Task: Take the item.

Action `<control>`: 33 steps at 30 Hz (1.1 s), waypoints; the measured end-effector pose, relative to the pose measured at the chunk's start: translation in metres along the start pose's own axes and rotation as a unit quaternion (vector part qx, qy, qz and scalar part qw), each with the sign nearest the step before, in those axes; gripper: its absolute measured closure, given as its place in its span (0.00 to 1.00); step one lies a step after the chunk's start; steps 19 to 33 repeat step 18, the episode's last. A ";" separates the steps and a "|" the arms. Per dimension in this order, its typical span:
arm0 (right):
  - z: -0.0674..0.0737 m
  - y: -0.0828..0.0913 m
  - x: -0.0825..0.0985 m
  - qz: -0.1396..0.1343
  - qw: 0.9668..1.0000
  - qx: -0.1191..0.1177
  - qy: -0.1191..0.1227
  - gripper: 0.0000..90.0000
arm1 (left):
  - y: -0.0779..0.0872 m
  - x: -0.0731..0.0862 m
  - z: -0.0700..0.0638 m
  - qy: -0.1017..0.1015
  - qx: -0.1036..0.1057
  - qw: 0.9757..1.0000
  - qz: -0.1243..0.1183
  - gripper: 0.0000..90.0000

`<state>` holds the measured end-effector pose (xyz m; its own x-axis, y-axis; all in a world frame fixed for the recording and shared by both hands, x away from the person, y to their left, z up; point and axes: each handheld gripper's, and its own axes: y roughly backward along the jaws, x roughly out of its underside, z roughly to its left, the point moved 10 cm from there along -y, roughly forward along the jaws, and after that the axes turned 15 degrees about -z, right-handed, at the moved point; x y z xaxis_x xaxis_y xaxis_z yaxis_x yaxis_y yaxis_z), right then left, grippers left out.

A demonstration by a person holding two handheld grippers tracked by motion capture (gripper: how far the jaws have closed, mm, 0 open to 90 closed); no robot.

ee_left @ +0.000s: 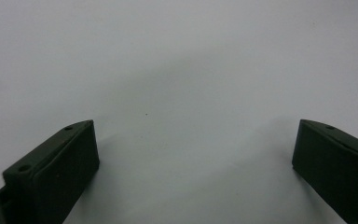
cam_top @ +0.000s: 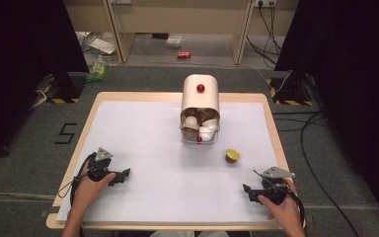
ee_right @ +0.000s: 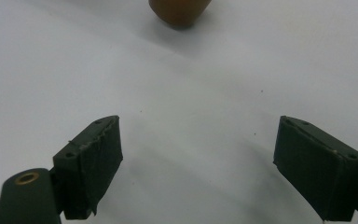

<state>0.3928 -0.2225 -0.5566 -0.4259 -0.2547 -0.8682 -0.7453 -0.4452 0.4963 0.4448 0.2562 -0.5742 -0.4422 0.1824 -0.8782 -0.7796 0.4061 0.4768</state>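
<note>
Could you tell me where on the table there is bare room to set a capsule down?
The white mat lies bare left of the capsule dispenser, and between the left gripper and the right gripper along the near edge. It is tighter right of centre, where the yellow-topped capsule stands just off the dispenser's mouth.

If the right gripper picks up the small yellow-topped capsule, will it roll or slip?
The capsule looks small, so probably light. Its brown body seems rounded and tapered, so open jaws might squeeze it out. Standing apart on flat white mat, a push may tip it.
</note>
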 end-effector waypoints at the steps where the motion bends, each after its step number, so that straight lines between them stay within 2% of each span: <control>1: 0.000 -0.001 0.001 0.001 1.000 -0.001 0.001 0.18 | 0.000 0.000 0.000 0.000 0.000 1.000 0.000 0.00; 3: 0.000 -0.003 0.006 0.011 1.000 -0.004 0.002 0.16 | 0.000 0.000 0.000 0.000 0.000 1.000 0.000 0.00; 6: 0.001 -0.004 0.007 0.009 1.000 -0.004 0.005 0.14 | 0.000 0.000 0.000 0.000 0.000 1.000 0.000 0.00; 10: 0.005 -0.006 0.009 0.004 1.000 -0.014 0.010 0.05 | 0.000 0.000 0.000 0.000 0.000 1.000 0.000 0.00; 33: 0.006 -0.006 0.009 0.005 1.000 -0.014 0.010 0.05 | 0.000 0.000 0.000 0.000 0.000 1.000 0.000 0.00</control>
